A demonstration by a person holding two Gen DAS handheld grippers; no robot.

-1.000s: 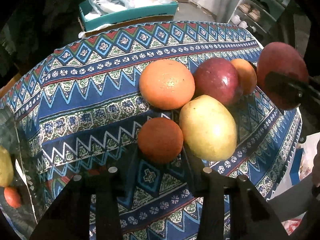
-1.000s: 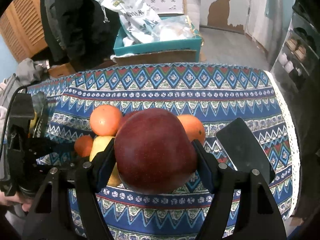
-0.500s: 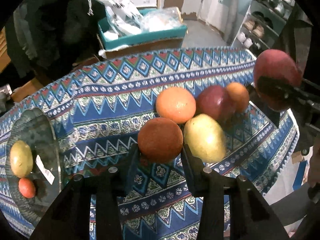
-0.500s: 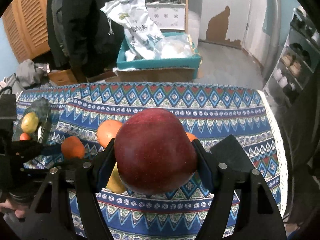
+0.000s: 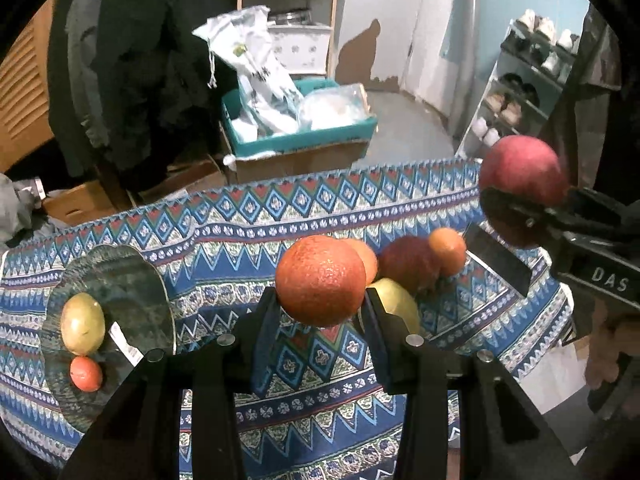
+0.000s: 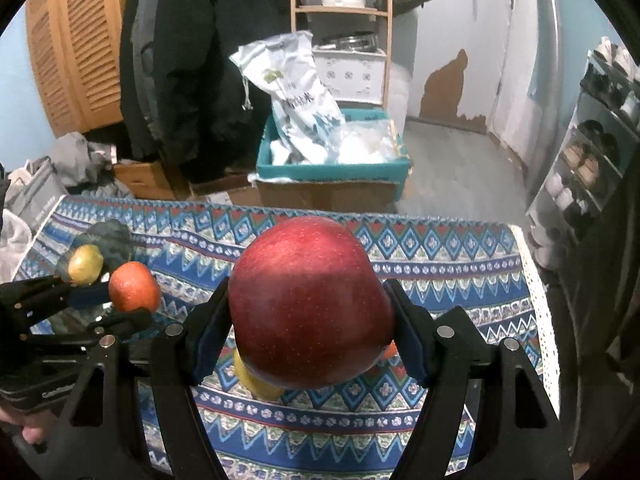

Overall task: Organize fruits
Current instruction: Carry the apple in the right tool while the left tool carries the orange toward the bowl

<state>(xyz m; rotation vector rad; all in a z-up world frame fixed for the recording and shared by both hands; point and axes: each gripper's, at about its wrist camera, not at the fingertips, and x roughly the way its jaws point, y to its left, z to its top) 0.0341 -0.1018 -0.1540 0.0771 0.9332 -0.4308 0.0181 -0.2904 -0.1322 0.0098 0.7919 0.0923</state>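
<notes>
Held off the patterned worktop [image 5: 224, 240], the big red apple [image 6: 308, 300] in the right claw [image 6: 310, 332] looks heavy, waxy and bruisable, gripped across its widest girth, while the left claw [image 5: 318, 312] pinches the smaller, firm, pebbly orange [image 5: 320, 280] likewise.

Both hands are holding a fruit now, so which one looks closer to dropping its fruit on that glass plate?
Probably the left. The left hand-held gripper, shut on the orange, is nearer the glass plate. The right hand-held gripper, holding the red apple, would have to reach across it.
</notes>
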